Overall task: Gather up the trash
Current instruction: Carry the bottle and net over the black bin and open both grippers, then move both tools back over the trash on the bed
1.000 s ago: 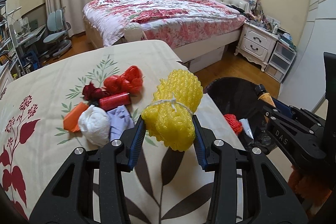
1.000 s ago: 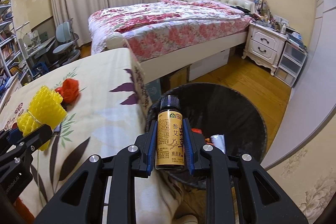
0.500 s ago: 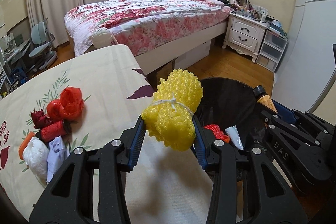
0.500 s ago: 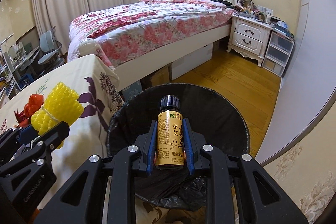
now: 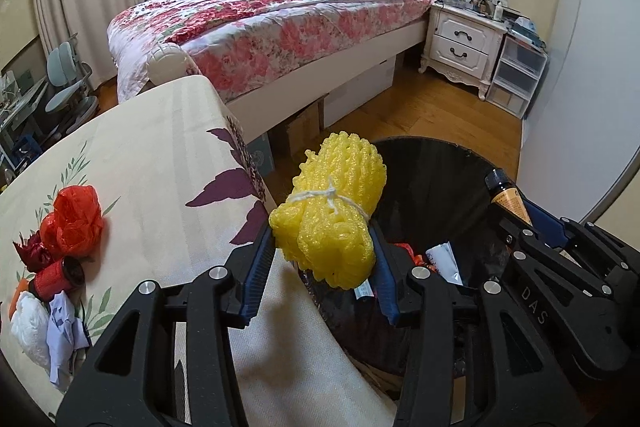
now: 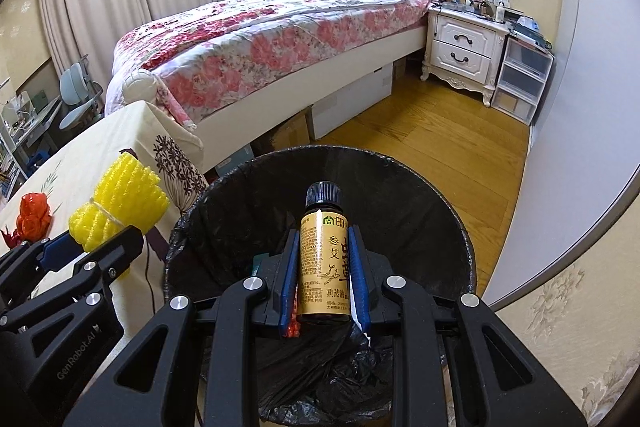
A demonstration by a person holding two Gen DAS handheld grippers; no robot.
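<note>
Right hand-held gripper [image 6: 323,279] grips bottle [image 6: 323,259] above black bin [image 6: 420,195] holding scraps.

- The trash bin [image 6: 440,211] stands on the floor just right of the cloth-covered table [image 5: 160,155].
- The bed [image 5: 280,11] lies behind both, with the nightstand [image 5: 464,43] to its right and a drawer unit [image 5: 520,75] right of that.
- The foam net bundle [image 5: 332,219] sits between the left gripper's [image 5: 320,267] fingers, over the table edge and bin rim.
- The small bottle [image 6: 324,259] stands upright in the right gripper [image 6: 323,279], above the bin's opening.
- Scraps lie inside the bin.
- A plastic bag wad [image 5: 74,215], a thread spool [image 5: 56,273] and crumpled paper [image 5: 28,331] lie on the table's left part.
- An office chair [image 5: 68,83] stands far left, behind the table.
</note>
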